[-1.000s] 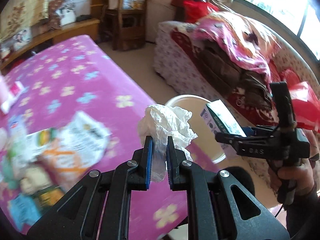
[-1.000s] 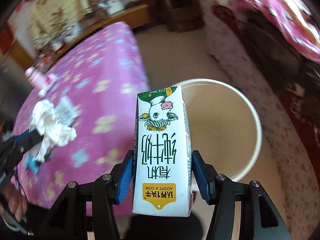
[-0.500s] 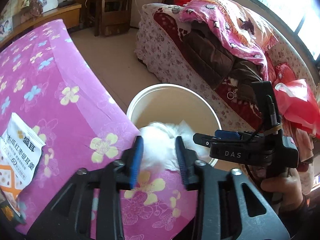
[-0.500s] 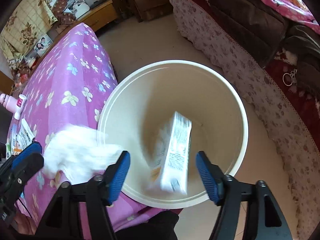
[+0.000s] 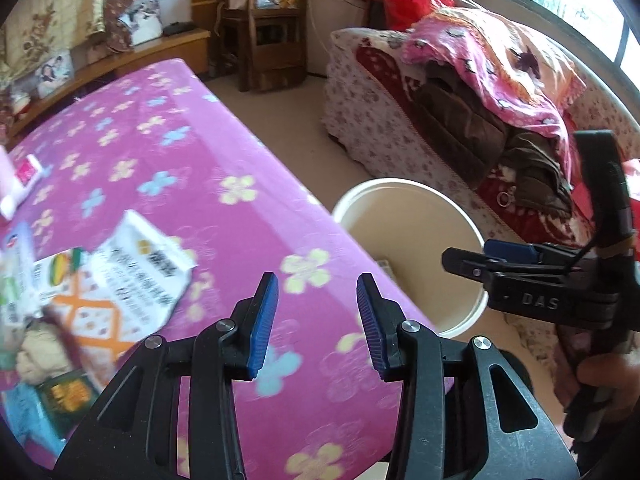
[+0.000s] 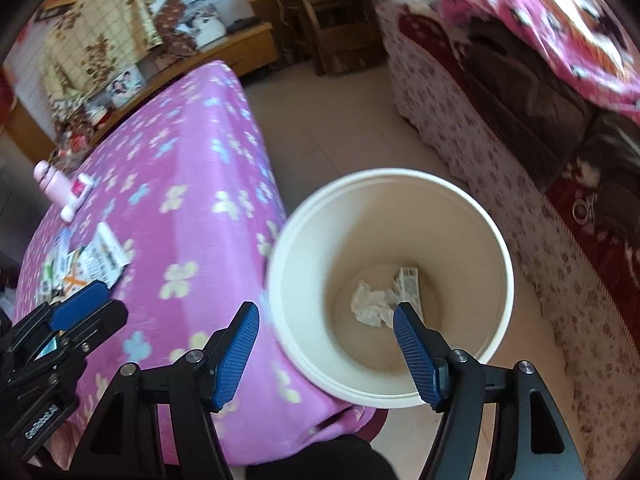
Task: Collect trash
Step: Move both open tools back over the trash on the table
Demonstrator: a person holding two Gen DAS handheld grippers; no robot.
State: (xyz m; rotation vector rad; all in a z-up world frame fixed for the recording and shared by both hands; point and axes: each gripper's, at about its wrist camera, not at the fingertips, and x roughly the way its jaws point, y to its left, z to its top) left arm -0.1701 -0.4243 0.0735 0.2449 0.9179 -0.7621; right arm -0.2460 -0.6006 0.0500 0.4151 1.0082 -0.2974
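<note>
Trash on the bed point(image 5: 168, 168): we note several wrappers point(image 5: 120, 280) in a loose heap on the pink flowered cover, near the left of the left wrist view; the same heap shows small at the left of the right wrist view point(image 6: 92, 264). A pink bottle point(image 6: 60, 190) lies on the cover farther up, apart from the heap. A couch point(image 5: 460, 120) piled with blankets stands across the floor.

We see the white bucket point(image 6: 496, 240) on the floor just beside the bed's corner. Two pieces lie on its bottom: a crumpled tissue point(image 6: 372, 306) and a milk carton point(image 6: 410, 284) on its side, touching or nearly touching each other.

Left tongs point(image 5: 316, 320): blue pads wide apart, nothing between them, hanging over the bed cover near its edge. We also see them from the side at the lower left of the right wrist view point(image 6: 86, 308).

Right tongs point(image 6: 326, 354): pads wide apart, nothing between them, above the near rim of the bucket. In the left wrist view they appear side-on point(image 5: 480, 254) over the bucket, held by a hand point(image 5: 600, 380) at the lower right.
</note>
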